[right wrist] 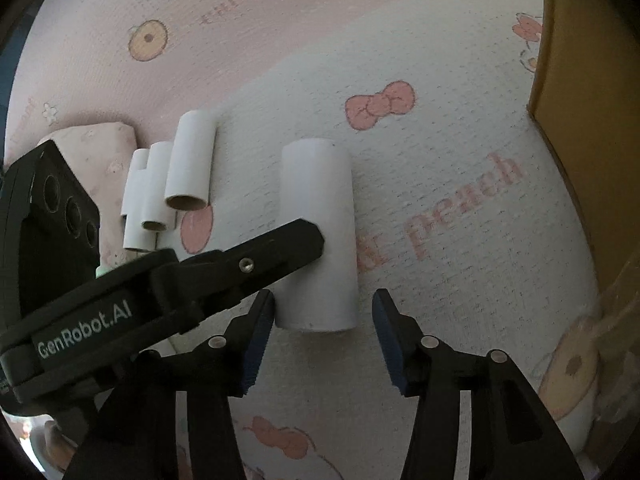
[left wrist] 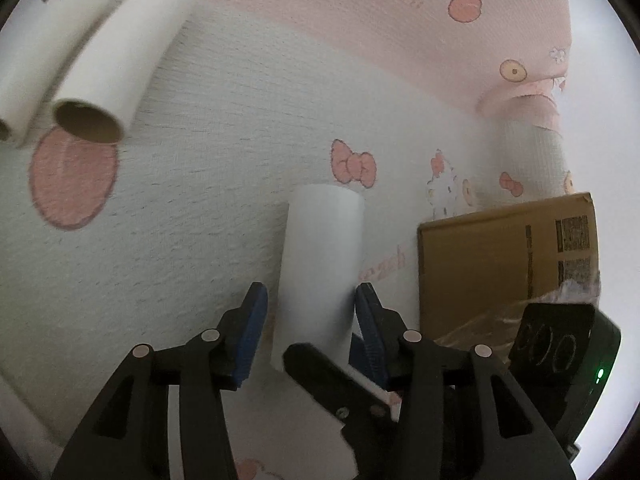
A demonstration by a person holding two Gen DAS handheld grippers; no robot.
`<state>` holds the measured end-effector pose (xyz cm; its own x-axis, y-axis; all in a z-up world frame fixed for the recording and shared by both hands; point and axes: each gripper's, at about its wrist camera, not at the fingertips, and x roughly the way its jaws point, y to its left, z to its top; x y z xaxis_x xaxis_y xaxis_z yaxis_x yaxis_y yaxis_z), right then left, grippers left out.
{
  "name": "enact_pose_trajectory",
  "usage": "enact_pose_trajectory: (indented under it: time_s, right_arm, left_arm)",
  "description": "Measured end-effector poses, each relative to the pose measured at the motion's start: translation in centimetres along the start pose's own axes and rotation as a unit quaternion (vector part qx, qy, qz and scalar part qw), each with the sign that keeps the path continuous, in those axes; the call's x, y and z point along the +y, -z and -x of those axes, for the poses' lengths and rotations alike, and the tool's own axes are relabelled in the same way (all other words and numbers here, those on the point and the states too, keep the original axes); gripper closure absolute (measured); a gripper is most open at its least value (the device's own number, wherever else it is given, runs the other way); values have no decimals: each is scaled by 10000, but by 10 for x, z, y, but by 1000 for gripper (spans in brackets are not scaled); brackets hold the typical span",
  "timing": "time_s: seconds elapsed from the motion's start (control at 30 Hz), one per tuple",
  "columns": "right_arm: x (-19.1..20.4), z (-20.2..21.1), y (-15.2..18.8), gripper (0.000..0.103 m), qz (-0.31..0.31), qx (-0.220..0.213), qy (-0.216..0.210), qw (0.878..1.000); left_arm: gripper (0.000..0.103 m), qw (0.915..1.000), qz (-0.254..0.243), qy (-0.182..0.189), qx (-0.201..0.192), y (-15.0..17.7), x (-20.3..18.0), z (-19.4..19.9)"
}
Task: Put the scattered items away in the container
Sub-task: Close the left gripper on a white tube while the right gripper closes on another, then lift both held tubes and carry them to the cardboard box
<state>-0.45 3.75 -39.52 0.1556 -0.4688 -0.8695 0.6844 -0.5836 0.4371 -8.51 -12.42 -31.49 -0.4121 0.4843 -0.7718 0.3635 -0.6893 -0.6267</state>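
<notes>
Pink-and-white cartoon sheet (left wrist: pixel 224 208) is covering the whole surface. One white tube (left wrist: pixel 320 264) is lying mid-sheet, away from the edges, outside the box. Left gripper (left wrist: pixel 308 304) is straddling it, fingers spread, one pad just touching its side. Right gripper (right wrist: pixel 322 320) is standing spread at the tube's near end, gripping nothing. Three more tubes (right wrist: pixel 176 180) are lying side by side farther off. Cardboard box (left wrist: pixel 504 264) is sitting nearby, contents unclear, clear plastic (left wrist: pixel 480 324) showing at its opening.

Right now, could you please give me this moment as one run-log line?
left tongs: open, astride white tube | right tongs: open at the same tube | cardboard box: beside it | spare tubes: on cloth
</notes>
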Motion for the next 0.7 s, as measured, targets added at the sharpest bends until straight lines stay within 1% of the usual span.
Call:
enact_pose_trajectory:
  time_s: [0.17,0.3,0.33,0.37,0.47,0.57,0.7]
  right_arm:
    - [4,-10,-4,55,104,40,50,9999]
    - [12,-14,-7,56,353,25,195,9992]
    - [14,-15,-7,58,380,36,230,9990]
    - [15,-16,-7,62,388,59,229,9990]
    - [17,-14,-7,62,407,146,204,9989]
    - [24,-6,-5,62,539,141,218,9982]
    - [35,10,-4,62,676,69,210,9975]
  left_arm:
    - [53,9998,77,139,81,-8,3,-9]
    - [53,9999,23,96,26,-7,1,-8]
    - [55,9999,15,102,23,-7,1,-7]
    - [55,9999,12,108,38,-7,1,-6]
    - [56,9999,30,97,43,-5,1,-2]
    - [56,9999,-33,109,-52,-2,-4,10]
    - [56,9993,-191,-5,-319,7,-18,29]
